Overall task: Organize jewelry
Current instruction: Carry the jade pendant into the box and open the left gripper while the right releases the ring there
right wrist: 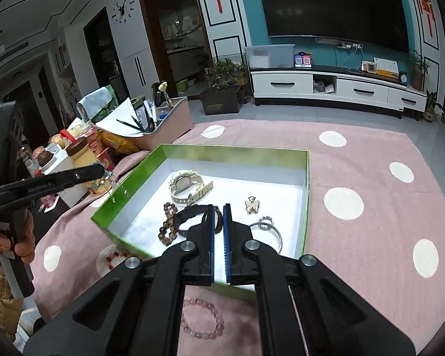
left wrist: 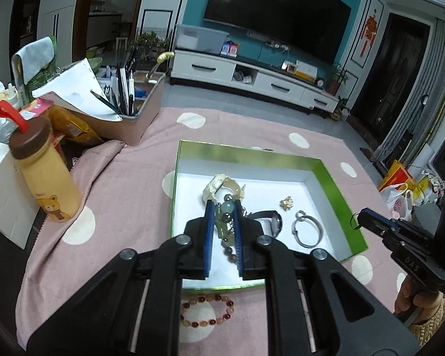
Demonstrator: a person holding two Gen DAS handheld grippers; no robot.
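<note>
Inside the green box (right wrist: pixel 305 178), on its white floor, lie a cream watch (right wrist: pixel 184 188), a brown bead bracelet (right wrist: pixel 167 227), a black watch (right wrist: pixel 190 219), a gold butterfly brooch (right wrist: pixel 252 204) and a silver bangle (right wrist: pixel 270 231). The box sits on a pink, white-dotted cloth (right wrist: pixel 370 178) over the counter.

The left gripper (left wrist: pixel 224 207) has its jaws nearly closed on a string of mixed beads (left wrist: pixel 227 210), green and dark, which hangs down between the blue pads above the box. In the right wrist view the same gripper (right wrist: pixel 103 173) shows at the left with the beads dangling from its tip, just outside the box's left wall.

The right gripper (right wrist: pixel 219 207) has its jaws fully closed with nothing visible between them in its own view; they hover over the black watch, the bangle just right of them and the brown bracelet just left. In the left wrist view its tip (left wrist: pixel 359 218) stands beside the box's right wall, and a thin dark loop shows at the tip, too small to tell what it is.

A red and amber bracelet (left wrist: pixel 207 311) lies on the cloth outside the box, below the left jaws. A pink bracelet (right wrist: pixel 203 317) lies on the cloth below the right jaws.
</note>
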